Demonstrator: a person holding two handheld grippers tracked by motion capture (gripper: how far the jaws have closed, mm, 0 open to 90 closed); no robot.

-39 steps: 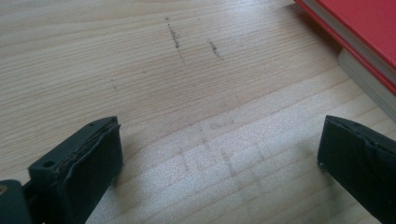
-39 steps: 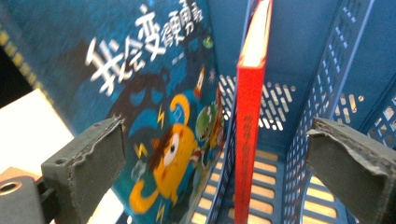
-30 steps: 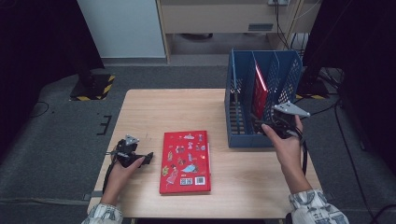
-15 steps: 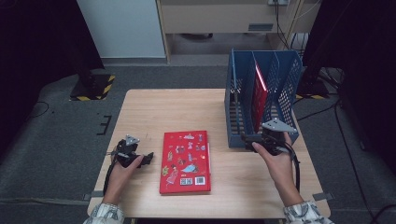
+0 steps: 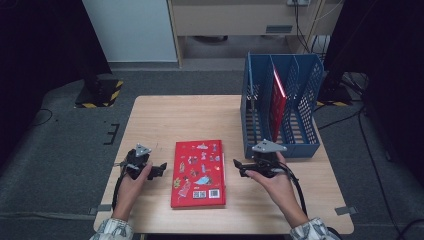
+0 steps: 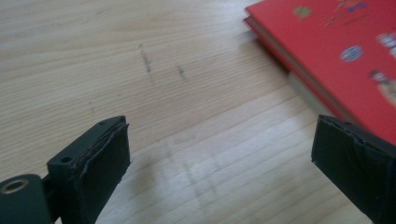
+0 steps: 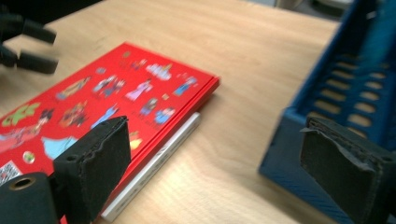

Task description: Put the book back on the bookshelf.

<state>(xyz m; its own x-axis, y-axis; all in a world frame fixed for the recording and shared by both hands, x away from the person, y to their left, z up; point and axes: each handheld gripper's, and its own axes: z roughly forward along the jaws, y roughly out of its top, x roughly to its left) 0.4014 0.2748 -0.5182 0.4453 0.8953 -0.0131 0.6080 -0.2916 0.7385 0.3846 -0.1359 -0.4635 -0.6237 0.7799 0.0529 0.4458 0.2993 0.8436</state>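
On the wooden table [image 5: 165,117], near my edge, the red book [image 5: 198,173] lies flat, cover up, on top of a thinner white book [image 7: 154,170] whose edge juts out beneath it in the right gripper view. I have the left gripper [image 5: 159,169] low at the book's left side, pointing at it and just short of its edge; in its own view the left gripper [image 6: 219,179] has jaws standing wide with only bare wood between them (they have just been closing slightly, nothing caught). The book's corner shows at the upper right of that view.

My right gripper [image 5: 237,167] sits just off the book's right edge, between the book and the blue file rack [image 5: 280,145]. In its view the right gripper [image 7: 212,163] is also spread apart, holding nothing; its jaws have just been narrowing a little, with table and the white book's edge in the gap. The rack stands upright at the table's far right, a second red book [image 5: 277,102] leaning on edge in one of its slots.
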